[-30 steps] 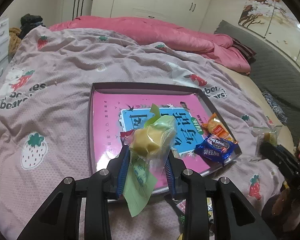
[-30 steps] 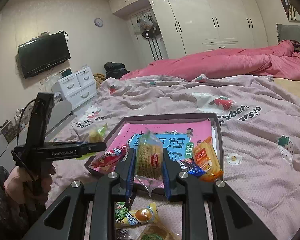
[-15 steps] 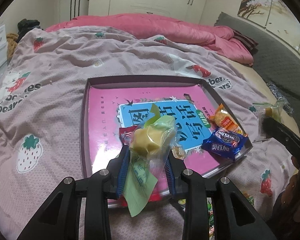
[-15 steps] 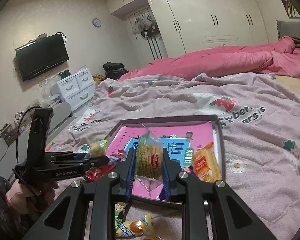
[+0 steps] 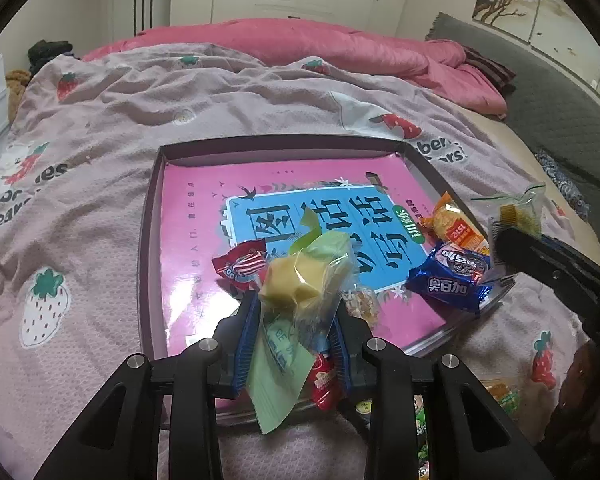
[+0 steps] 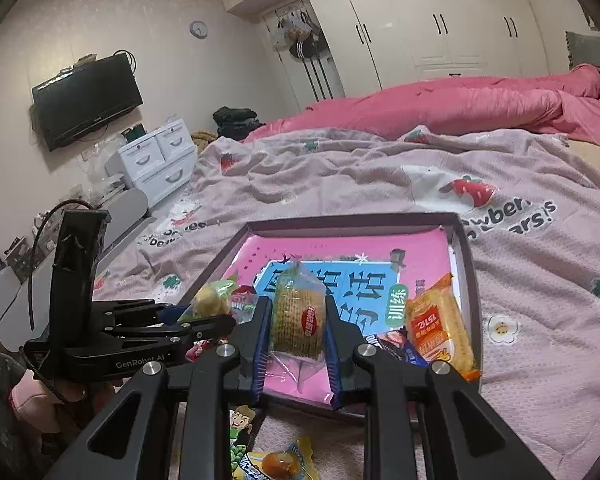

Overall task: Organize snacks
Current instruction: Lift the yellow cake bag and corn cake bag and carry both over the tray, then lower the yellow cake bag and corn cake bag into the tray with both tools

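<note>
The left gripper (image 5: 296,336) was clamped on a yellow cake (image 5: 296,280) above the tray's (image 5: 150,240) near edge, bare pink floor ahead. The right gripper (image 6: 296,344) gripped a wafer (image 6: 298,316) over the near rim, an orange pack (image 6: 436,324) just right.

Snack packets (image 5: 448,280) lie in tray (image 5: 148,240) on bedspread (image 5: 100,128).

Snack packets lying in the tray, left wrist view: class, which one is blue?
The blue cookie packet near the tray's right edge. The packet beside it is orange; the candy farther left is red.
</note>
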A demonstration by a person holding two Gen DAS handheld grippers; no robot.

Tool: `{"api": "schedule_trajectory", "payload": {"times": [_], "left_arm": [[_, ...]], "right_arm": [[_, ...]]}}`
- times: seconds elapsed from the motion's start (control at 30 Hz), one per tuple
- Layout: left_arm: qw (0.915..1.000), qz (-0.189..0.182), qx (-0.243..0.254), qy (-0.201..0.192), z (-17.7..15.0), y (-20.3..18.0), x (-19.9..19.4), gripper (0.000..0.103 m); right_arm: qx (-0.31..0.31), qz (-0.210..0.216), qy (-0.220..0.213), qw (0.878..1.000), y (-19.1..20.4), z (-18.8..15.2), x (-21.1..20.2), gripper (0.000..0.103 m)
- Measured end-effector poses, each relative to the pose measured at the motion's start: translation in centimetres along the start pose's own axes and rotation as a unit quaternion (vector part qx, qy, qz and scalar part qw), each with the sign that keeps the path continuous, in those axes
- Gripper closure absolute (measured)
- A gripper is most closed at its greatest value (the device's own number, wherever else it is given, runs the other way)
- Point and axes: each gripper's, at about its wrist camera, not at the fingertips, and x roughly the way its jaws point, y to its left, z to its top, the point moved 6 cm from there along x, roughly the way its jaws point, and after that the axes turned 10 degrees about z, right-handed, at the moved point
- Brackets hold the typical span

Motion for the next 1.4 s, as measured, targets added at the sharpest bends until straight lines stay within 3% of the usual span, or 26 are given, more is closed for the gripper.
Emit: {"api": "schedule_trajectory", "payload": {"times": [0.57,1.4], "left_arm": [[0.9998,-0.010,0.018,0.007,0.1,-1.6,1.2,0.068],[0.9990,0.006,0.039,0.021,-0.6,-2.2,2.0,0.065]], "right_arm": [[0.024,0.009,0.038,0.999,-1.1,-1.2,2.6,0.078],[0.034,-0.017,0.056,0.998,-2.3,-2.1,4.0,0.077]]}}
